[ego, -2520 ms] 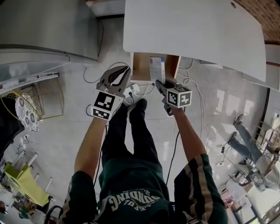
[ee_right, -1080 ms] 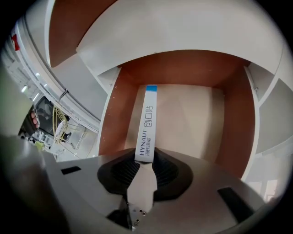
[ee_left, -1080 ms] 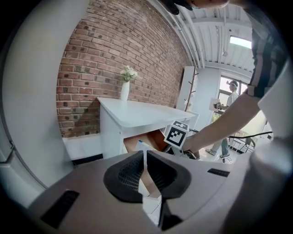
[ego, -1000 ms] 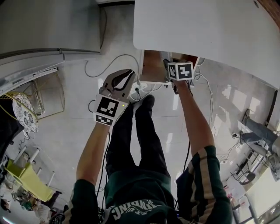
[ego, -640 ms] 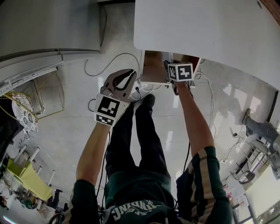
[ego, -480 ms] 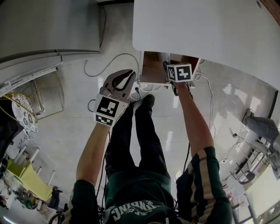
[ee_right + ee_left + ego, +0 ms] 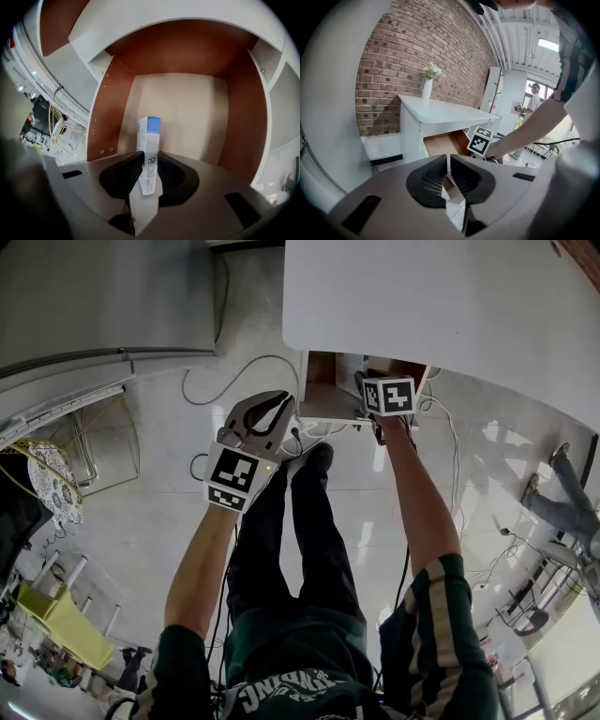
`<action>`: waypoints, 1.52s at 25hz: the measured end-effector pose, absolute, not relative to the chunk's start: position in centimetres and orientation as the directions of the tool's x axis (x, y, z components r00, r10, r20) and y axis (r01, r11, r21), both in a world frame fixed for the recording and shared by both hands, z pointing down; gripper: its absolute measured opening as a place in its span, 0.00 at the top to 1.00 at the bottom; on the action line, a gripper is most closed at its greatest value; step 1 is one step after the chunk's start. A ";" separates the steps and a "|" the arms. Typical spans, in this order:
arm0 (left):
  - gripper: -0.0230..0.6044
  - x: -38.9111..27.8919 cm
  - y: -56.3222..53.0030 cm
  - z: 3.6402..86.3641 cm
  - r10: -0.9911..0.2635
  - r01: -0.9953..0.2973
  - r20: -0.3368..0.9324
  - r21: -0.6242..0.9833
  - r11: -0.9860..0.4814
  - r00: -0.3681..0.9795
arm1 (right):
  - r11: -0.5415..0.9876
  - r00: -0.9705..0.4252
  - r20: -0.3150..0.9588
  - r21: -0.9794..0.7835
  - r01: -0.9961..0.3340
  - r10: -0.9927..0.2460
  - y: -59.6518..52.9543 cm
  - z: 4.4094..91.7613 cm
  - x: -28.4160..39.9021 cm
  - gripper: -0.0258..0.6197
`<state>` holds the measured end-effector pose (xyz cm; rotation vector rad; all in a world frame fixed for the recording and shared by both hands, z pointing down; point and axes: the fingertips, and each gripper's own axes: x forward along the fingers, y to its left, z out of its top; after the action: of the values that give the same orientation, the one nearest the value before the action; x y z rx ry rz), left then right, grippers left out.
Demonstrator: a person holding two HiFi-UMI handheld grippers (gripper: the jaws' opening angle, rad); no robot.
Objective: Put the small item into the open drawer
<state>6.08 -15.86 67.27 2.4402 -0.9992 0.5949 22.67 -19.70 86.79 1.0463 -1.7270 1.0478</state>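
Observation:
The small item is a narrow white box with a blue end. It stands between the pads of my right gripper, whose jaws are closing on it and touch both its sides. In the right gripper view the box points into the open drawer, above its pale floor and between brown side walls. In the head view the right gripper reaches into the drawer under the white desk. My left gripper hangs shut and holds nothing, left of the drawer; its jaws meet in the left gripper view.
Cables and a power strip lie on the floor below the drawer. A grey cabinet and a wire rack stand at the left. A vase of flowers stands on the desk. A person stands far off.
The right gripper carried the box up into the drawer, and over the last second it has drawn slightly back toward me. The left gripper has hardly moved.

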 end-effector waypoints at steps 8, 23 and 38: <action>0.91 6.0 -15.6 67.6 -0.537 -0.728 0.545 0.222 -0.648 0.644 | 0.347 -0.242 0.941 -0.151 -0.926 -0.235 -19.7 87.0 22.7 0.75; 0.91 6.7 -15.4 67.5 -0.528 -0.722 0.547 0.226 -0.654 0.650 | 0.310 -0.238 0.941 -0.158 -0.938 -0.241 -19.3 86.3 23.7 0.82; 0.91 7.6 -14.4 65.4 -0.549 -0.741 0.546 0.220 -0.635 0.633 | 0.392 -0.345 0.831 -0.169 -0.904 -0.436 -17.1 78.1 21.7 0.91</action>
<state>7.60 -14.36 65.42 2.4280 -1.0182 0.6095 21.66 -17.08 78.07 1.1482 -1.9405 0.8387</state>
